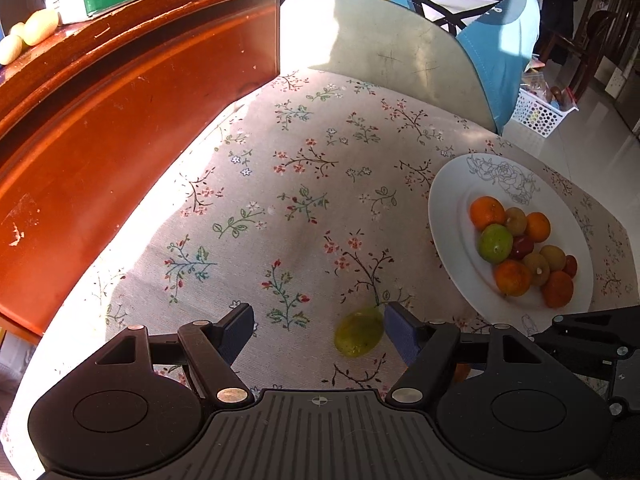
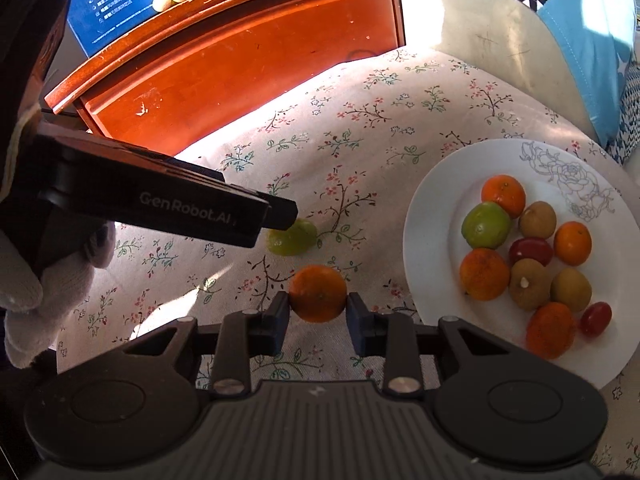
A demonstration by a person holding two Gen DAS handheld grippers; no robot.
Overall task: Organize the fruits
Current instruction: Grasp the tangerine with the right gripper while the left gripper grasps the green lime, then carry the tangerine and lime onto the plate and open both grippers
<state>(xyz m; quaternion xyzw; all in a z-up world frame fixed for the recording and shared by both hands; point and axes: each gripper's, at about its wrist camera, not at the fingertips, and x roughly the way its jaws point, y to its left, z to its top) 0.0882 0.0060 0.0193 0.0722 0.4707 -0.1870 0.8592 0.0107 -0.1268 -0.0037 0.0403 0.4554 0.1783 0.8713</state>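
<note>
A white plate (image 1: pixel 452 216) (image 2: pixel 440 200) on the right of the floral tablecloth holds several oranges, a green fruit (image 1: pixel 496 243) (image 2: pixel 485 225), brown fruits and small red ones. A loose green fruit (image 1: pixel 359 333) (image 2: pixel 291 237) lies on the cloth left of the plate. My left gripper (image 1: pixel 319 331) is open, with that fruit against its right finger. My right gripper (image 2: pixel 318 312) is shut on an orange (image 2: pixel 318 293) just above the cloth, left of the plate's edge.
A red-brown wooden cabinet (image 1: pixel 120 128) (image 2: pixel 240 60) stands at the back left with boxes and pale fruits on top. A blue cushion (image 1: pixel 480 12) and a beige chair back stand behind the table. A white basket (image 1: pixel 540 114) sits on the floor.
</note>
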